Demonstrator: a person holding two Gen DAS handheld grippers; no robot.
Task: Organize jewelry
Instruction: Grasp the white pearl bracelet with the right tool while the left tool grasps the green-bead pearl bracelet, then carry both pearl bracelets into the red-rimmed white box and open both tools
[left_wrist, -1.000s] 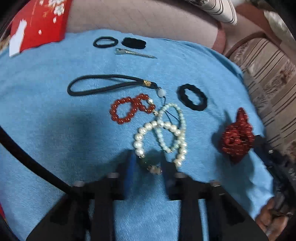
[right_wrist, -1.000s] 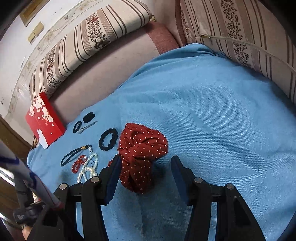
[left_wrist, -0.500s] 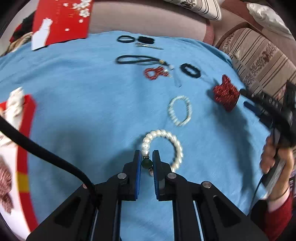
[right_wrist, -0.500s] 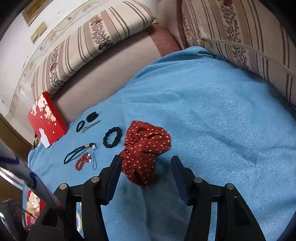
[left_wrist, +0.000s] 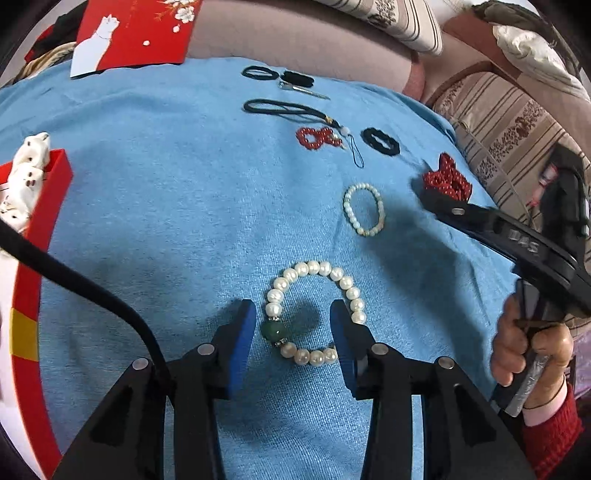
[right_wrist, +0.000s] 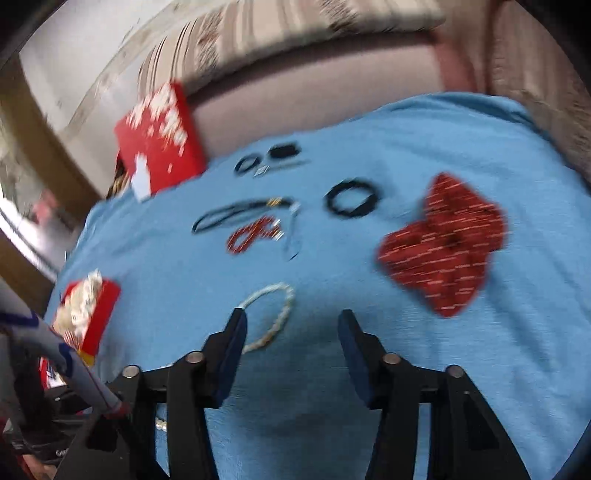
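Blue cloth (left_wrist: 177, 206) covers the whole work surface. My left gripper (left_wrist: 291, 325) hangs over the big pearl bracelet (left_wrist: 317, 314) with the green bead; jaws are opening, pads clear of it, bracelet lying flat on the cloth between them, released. Only the left view shows it whole; the right view catches just a few pearls low by the gripper frame. Left view also shows my right hand (left_wrist: 532, 350) on its handle at the right edge, sleeve red. The small pearl bracelet (left_wrist: 364, 210) lies farther out, right of centre; in the right view it sits just off the left finger of my right gripper (right_wrist: 291, 332), whose jaws are closing with only bare cloth between the pads, nothing gripped. Right view is motion-blurred. Red polka-dot scrunchie (right_wrist: 443, 243) lies to the right there, apart from the gripper. Far side: red bead bracelet (left_wrist: 317, 138), black cord strap (left_wrist: 280, 108), black scrunchie (left_wrist: 380, 141). Red box (left_wrist: 40, 229) at left edge.

Versus a second ago: big bracelet was pinched at the green bead and tangled with the small one near the red beads, now nearer and let go. Right gripper was straddling the red scrunchie, now shifted left of it
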